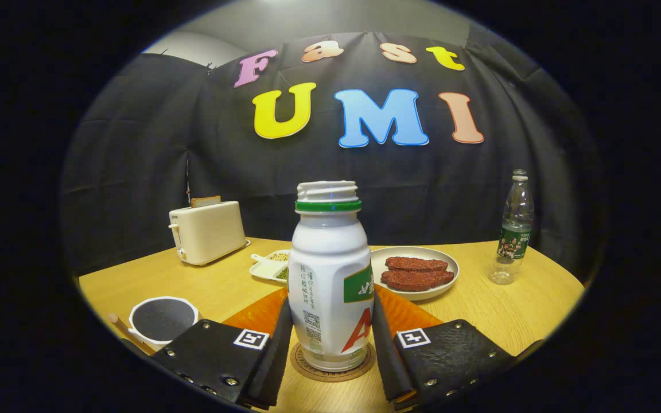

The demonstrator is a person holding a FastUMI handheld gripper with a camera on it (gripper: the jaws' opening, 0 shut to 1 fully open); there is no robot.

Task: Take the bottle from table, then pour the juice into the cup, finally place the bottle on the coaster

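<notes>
White bottle stands upright on the round coaster, cap off, so the final placement looks done. Gripper fingers flank it low on both sides (touching or just clear, cannot tell). Behind the bottle: plate with brown slices, orange mat. Left of the bottle, a white cup with dark contents, partly cut off by the left finger.

The bottle bears a large red "A".

Two bottles, one toaster
</notes>
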